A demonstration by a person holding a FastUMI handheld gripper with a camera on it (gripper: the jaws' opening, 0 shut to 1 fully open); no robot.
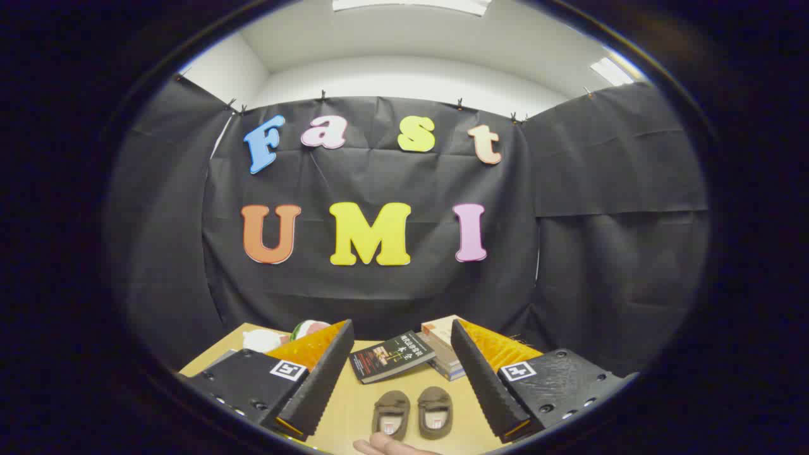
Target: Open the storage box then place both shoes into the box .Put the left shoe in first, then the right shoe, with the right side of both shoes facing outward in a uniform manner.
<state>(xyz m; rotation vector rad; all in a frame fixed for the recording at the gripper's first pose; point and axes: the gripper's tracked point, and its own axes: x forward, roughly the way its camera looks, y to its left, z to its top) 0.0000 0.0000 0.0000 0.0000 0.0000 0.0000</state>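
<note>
Gripper view: gripper (401,379) spread wide and empty above the surface (354,404), pair of shoes (412,414) side by side between the fingers, toes pointing ahead.

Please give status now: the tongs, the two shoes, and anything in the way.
Tongs open, holding nothing. Two brown shoes side by side on the table, between the fingers. Black book and book stack beyond them. A hand close to the shoes.

Gripper (401,354): two black wedge fingers (316,385) with ribbed inner faces, orange top panels, black mounts with screw holes, square black-and-white marker tags (289,370). Bare fingertip (385,446), no sleeve visible.
</note>
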